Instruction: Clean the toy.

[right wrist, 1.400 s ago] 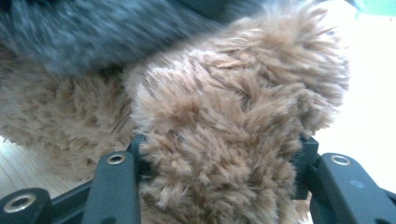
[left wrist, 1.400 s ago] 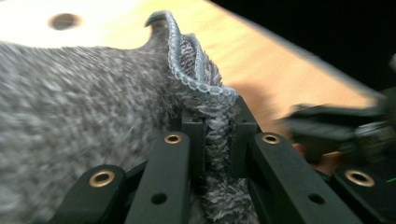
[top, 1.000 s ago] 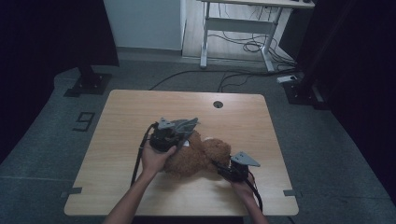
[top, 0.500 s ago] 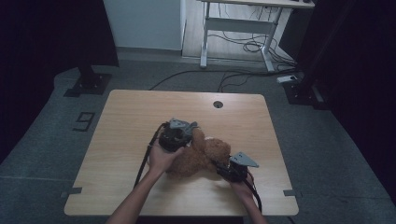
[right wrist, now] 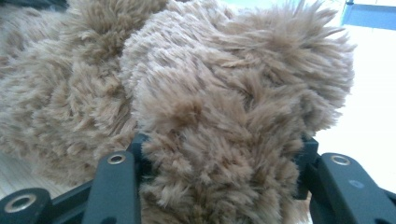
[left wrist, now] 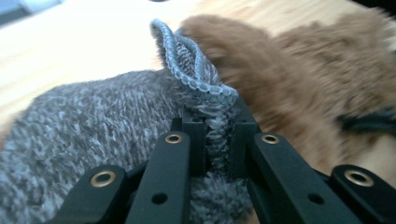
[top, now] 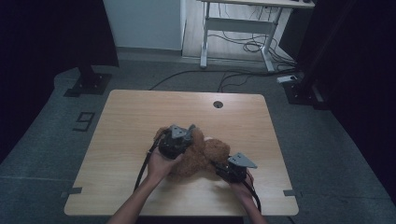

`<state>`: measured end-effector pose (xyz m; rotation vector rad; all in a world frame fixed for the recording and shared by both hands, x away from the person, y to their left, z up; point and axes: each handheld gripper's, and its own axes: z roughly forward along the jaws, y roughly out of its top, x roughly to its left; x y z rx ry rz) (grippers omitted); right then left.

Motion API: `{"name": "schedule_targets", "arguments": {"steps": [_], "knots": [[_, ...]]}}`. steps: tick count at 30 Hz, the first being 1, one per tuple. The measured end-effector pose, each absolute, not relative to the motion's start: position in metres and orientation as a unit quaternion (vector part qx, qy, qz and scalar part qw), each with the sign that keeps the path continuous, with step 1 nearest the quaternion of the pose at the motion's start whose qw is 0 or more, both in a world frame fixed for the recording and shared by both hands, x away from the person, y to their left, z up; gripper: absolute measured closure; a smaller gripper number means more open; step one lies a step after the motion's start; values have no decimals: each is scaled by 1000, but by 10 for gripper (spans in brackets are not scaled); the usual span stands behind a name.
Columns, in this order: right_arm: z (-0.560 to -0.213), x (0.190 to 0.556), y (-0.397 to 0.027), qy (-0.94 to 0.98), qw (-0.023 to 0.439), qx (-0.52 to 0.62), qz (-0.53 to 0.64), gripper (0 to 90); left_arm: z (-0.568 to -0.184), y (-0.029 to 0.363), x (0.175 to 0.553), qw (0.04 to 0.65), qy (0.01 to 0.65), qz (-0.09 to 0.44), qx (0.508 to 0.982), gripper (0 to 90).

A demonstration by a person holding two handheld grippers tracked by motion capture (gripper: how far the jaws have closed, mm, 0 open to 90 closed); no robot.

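Dressing brown plush bear, lying near middle of table, toward person's side. Left gripper clenched on ribbed hem of grey knit garment. Right gripper clamped around furry limb, probably a leg. Keep bear pinned, draw hem along body steadily, avoid snagging fur. Near table edge close behind right gripper; ample bare wood toward far side.
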<state>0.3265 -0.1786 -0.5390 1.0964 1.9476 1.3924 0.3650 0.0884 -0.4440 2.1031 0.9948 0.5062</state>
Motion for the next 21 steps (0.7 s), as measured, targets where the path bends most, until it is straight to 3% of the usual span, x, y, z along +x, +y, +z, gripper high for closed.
{"name": "schedule_targets", "arguments": {"steps": [8,16,21], "knots": [[-539,327,-179,715,249,405,512,457,-453,142,361,388,435,176,793,811],[-539,327,-178,714,252,407,511,458,-448,154,364,392,451,183,781,809],[-539,327,-178,714,259,407,507,460,-432,141,362,418,436,181,776,810]]}}
